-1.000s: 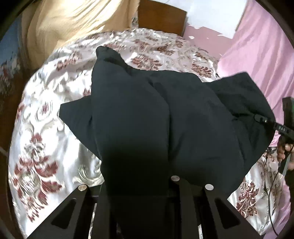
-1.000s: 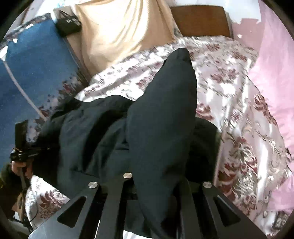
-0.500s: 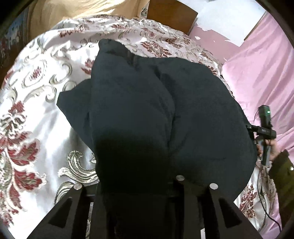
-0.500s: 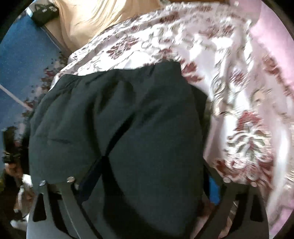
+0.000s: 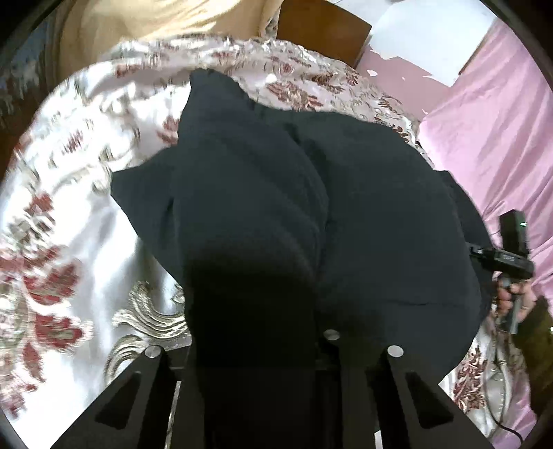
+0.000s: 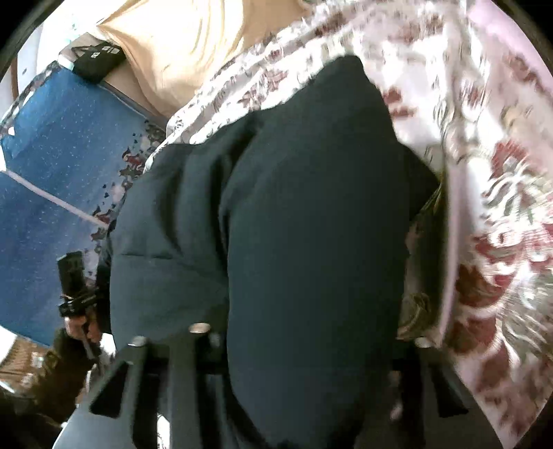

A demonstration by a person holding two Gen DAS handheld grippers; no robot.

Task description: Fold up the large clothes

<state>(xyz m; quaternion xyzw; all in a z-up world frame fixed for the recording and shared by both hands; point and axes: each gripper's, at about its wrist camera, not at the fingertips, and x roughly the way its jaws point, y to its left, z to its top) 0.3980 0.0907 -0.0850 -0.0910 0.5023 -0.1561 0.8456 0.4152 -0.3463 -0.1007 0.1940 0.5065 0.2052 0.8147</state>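
Note:
A large black garment [image 5: 311, 214] lies doubled over on a floral satin bedspread [image 5: 69, 214]. It fills the middle of both views and also shows in the right wrist view [image 6: 293, 224]. My left gripper [image 5: 262, 373] is shut on a thick fold of the garment that runs up between its fingers. My right gripper [image 6: 297, 366] is likewise shut on a fold of the same garment. The fingertips of both are hidden under the cloth. The other hand and gripper body show at the edge of each view [image 5: 511, 255] [image 6: 76, 286].
A wooden headboard [image 5: 321, 31] and a beige cloth [image 5: 145, 27] lie at the far end of the bed. Pink fabric [image 5: 497, 131] covers the right side. A blue patterned surface [image 6: 52, 172] and a black case [image 6: 96, 58] lie to the left.
Both grippers have carried the garment's edge over the rest of it, so the cloth now lies more bunched. The right view swung from far up the bed to close over the cloth.

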